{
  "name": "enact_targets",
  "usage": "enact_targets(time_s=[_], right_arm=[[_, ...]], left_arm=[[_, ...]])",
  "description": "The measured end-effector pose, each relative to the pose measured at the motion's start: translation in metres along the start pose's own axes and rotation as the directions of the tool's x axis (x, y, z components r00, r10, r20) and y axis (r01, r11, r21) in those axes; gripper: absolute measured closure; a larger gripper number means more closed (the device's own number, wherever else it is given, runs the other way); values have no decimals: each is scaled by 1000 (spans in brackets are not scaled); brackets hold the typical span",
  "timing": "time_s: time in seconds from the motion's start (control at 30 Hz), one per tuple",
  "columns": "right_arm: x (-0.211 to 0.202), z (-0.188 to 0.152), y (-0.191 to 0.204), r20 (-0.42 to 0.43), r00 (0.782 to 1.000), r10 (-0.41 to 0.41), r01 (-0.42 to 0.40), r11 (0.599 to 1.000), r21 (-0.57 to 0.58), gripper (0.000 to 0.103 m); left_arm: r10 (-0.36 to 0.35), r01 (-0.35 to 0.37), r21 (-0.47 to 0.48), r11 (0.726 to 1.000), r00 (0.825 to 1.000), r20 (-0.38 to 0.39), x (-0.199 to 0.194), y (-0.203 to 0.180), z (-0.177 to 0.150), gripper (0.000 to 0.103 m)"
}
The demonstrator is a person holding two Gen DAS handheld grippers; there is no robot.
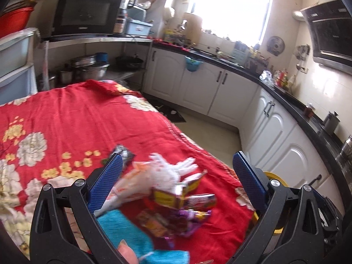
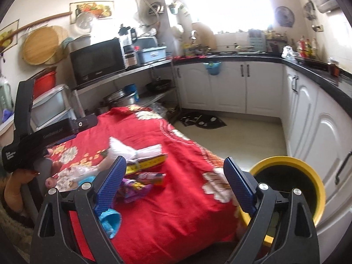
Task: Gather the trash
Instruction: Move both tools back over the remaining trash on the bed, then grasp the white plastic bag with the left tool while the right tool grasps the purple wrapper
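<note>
A pile of trash lies on the red flowered cloth [image 1: 66, 118]: a white crumpled plastic bag [image 1: 162, 169], a yellow box [image 1: 173, 195], purple wrappers [image 1: 189, 217], a blue cloth [image 1: 125, 231] and a silver wrapper [image 1: 124, 153]. My left gripper [image 1: 176, 169] is open and empty, just above the pile. My right gripper [image 2: 173, 173] is open and empty, right of the pile [image 2: 140, 176]. A yellow-rimmed black bin [image 2: 290, 187] stands beside the table at the right. The left gripper's black body [image 2: 44, 136] shows in the right wrist view.
White kitchen cabinets [image 2: 242, 88] with a black counter run along the back and right. A microwave [image 1: 85, 13] sits on a steel shelf with pots [image 1: 88, 68] beneath. A dark mat [image 2: 202, 120] lies on the floor.
</note>
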State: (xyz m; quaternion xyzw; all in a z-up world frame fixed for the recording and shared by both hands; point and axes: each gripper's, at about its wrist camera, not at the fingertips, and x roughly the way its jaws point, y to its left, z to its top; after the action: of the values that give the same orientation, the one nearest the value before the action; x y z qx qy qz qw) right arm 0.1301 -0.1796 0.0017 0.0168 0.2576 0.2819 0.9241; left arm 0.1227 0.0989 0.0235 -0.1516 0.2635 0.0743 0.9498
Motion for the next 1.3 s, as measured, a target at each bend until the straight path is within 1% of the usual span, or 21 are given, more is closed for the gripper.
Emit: enact_targets(time_s=[0.2,0.3,0.43,0.6,0.67,0.83,0.97,1.07,1.17,1.23,1.3], right_arm=[[19,-2,27,-45,998,49,-51,997,-54,16],[31,-5,40,-72,995,73,-79,993,-84,16],[50,-10,54,-120,989,82,-99,984,-148,16],[73,-16,66,-178,980,90,-128,969,-213,24],[82,-19,69,-198,976,91,-137,964,-229,27],[108,-28,78,-255,965,66,-142,946,-291,34],[122,-35,83,-286,956,60,-157,931,-329,37],[132,-38,84,-306,950,54,-163,925,-343,40],[141,-42,86,-335,941,53,-178,917,-356,49],[145,-44,85,-351,935,54,-190,911,-365,56],[148,-46,87,-363,930,58,-200,908,-368,67]], left_arm=[[54,-54,-46,997,999,4,-7,36,0,11],[77,-77,-70,995,997,-6,-8,52,-2,11],[110,-111,-88,990,994,-21,-7,70,-5,11],[140,-146,-119,982,988,-58,-4,93,-14,11],[144,-154,-135,979,986,-86,-1,103,-20,11],[116,-146,-194,970,981,-157,10,125,-35,11],[56,-115,-265,957,974,-219,23,141,-49,11],[-11,-77,-334,940,968,-252,34,153,-57,11],[-59,-64,-414,908,958,-279,45,164,-66,11],[-70,-63,-432,900,956,-285,49,168,-69,11],[-83,-54,-443,895,955,-284,50,168,-69,14]])
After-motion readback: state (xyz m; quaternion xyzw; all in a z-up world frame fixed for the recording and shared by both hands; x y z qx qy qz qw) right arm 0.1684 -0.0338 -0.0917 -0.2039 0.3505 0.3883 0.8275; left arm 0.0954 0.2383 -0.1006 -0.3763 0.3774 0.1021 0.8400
